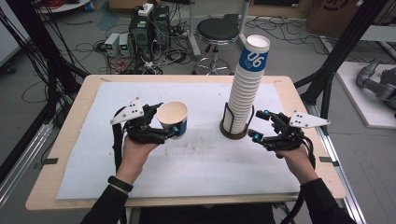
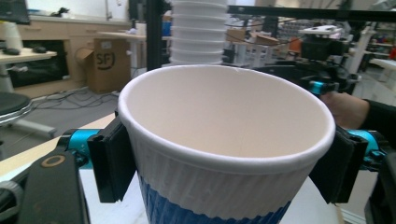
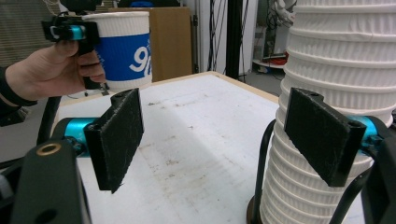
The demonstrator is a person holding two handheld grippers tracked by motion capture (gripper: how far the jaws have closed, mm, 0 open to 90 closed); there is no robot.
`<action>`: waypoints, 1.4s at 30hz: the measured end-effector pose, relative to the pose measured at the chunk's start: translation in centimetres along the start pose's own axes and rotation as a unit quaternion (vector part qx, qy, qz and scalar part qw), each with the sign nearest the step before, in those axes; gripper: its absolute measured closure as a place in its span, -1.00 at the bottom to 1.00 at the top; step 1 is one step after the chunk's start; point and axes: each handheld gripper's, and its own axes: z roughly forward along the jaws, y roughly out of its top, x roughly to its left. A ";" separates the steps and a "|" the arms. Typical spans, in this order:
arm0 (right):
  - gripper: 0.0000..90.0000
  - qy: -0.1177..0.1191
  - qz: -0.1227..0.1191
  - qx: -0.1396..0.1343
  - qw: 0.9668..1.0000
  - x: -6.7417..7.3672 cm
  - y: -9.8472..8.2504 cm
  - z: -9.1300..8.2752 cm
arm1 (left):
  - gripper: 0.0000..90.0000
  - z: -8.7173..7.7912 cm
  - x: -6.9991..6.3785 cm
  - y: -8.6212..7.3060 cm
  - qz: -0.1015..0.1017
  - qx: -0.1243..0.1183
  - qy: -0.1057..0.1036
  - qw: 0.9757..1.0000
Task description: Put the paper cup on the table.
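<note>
Right now your left gripper (image 1: 169,125) is clamped on a single ribbed white paper cup with a blue band round its lower half (image 1: 173,119), its black pads pressed against opposite sides just under the rolled rim. You can see that squeeze plainly in the left gripper view, where the cup (image 2: 224,154) sits upright between the two pads with its mouth open and its pale inside bare. From above, the cup is over the left half of the white mat (image 1: 116,177) that covers the wooden table (image 1: 70,140) — lifted off the surface, as the right gripper view shows it (image 3: 122,51) held above the mat's far edge with your left hand (image 3: 46,74) wrapped round the gripper's handle.

Your right gripper (image 1: 258,125) has its jaws standing apart with nothing between them. It sits just to the right of the tall stack of nested white paper cups (image 1: 246,88), whose topmost cup carries a blue label with white digits. That stack stands in a dark wire holder with a round brown base (image 1: 233,133) — right of the mat's centre and well apart from the single cup. In the right gripper view the stack (image 3: 327,70) rises directly behind the right-hand pad, though you cannot tell from there whether the pad touches it.
</note>
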 end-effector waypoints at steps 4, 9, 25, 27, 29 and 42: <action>-0.54 0.000 0.000 0.003 1.000 0.0 -0.1 0.1 | -0.53 -0.4 0.7 -0.1 0.008 0.005 0.029 1.000; -0.54 -0.001 0.002 0.006 1.000 -0.1 -0.1 0.2 | -0.53 -0.8 1.5 -0.1 0.020 0.013 0.057 0.998; -0.54 -0.002 0.004 0.010 1.000 -0.2 -0.2 0.2 | -0.53 -0.8 5.5 -1.4 -0.005 0.010 0.145 0.989; -0.54 -0.003 0.005 0.010 1.000 -0.2 -0.2 0.2 | -0.53 -1.0 6.0 -1.6 -0.011 0.008 0.153 0.988; -0.54 -0.002 0.004 0.010 1.000 -0.2 -0.2 0.2 | -0.53 -1.1 6.5 -1.8 -0.012 0.009 0.162 0.987; -0.54 -0.001 0.009 0.012 1.000 -0.1 -0.4 0.0 | -0.53 -1.6 9.0 -3.1 -0.016 0.000 0.200 0.980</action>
